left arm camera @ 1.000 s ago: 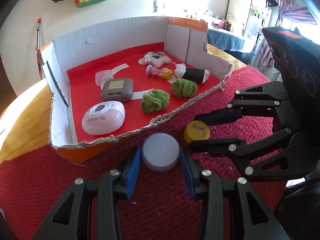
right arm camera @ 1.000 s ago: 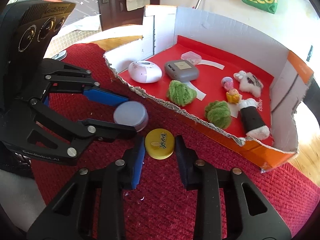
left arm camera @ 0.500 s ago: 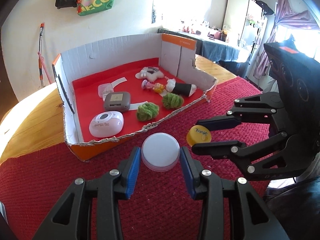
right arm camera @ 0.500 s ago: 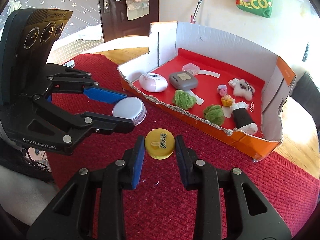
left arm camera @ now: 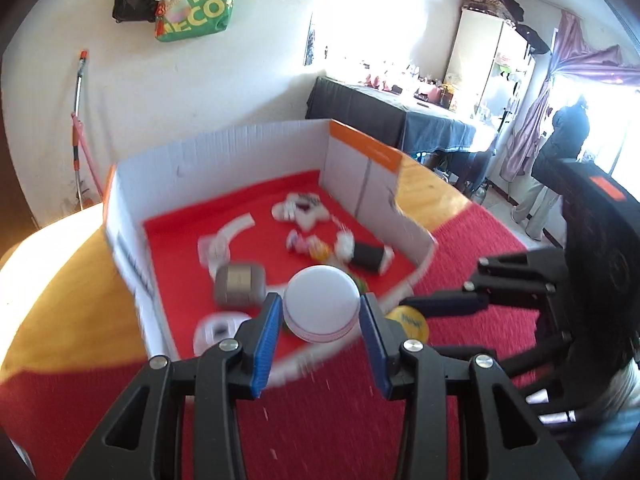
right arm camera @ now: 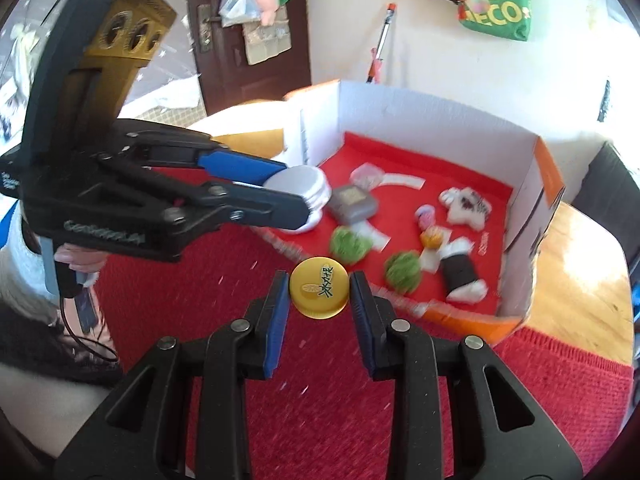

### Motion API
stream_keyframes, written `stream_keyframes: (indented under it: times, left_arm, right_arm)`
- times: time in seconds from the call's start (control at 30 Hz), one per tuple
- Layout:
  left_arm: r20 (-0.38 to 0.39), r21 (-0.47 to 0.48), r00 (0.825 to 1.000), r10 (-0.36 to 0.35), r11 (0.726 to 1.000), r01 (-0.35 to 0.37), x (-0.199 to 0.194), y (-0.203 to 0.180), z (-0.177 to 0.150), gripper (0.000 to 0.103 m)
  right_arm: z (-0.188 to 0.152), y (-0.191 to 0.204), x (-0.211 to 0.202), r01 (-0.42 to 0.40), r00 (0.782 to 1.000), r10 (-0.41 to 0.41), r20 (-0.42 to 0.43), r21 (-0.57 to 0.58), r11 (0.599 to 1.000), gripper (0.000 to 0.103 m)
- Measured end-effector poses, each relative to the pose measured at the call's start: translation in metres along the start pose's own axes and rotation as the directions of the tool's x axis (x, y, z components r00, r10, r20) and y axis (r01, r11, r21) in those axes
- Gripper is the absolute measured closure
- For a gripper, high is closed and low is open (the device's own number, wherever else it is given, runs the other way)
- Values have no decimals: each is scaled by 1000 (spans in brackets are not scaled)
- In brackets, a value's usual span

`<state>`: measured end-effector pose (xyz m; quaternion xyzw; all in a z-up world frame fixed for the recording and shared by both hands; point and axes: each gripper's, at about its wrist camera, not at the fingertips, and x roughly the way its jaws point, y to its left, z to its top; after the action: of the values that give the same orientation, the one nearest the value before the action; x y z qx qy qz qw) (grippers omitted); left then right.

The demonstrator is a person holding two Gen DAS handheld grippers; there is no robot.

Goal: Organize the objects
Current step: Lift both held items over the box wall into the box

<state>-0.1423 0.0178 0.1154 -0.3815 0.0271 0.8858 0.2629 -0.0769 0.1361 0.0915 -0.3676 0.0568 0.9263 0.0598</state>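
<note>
Jaws of left gripper clamped on white round tin, right gripper clamped on yellow cap, both near cardboard box.

Two close downward wrist views, shared box

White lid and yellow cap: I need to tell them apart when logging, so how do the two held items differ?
The white lid is plain and pale; the yellow cap is bright yellow with dark printed characters. The white lid looks wider than the yellow cap. The white lid sits in the left gripper, the yellow cap in the right gripper. Both are flat round discs, clamped at their edges between blue pads, lifted near the cardboard box.
</note>
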Motion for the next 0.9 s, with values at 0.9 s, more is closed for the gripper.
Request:
stream_keyframes:
  times: [0.9]
  left_arm:
    - [-304, -85, 950, 71, 991, -102, 154, 65, 69, 61]
  right_arm:
    - [58, -72, 115, 47, 953, -40, -299, 17, 999, 74]
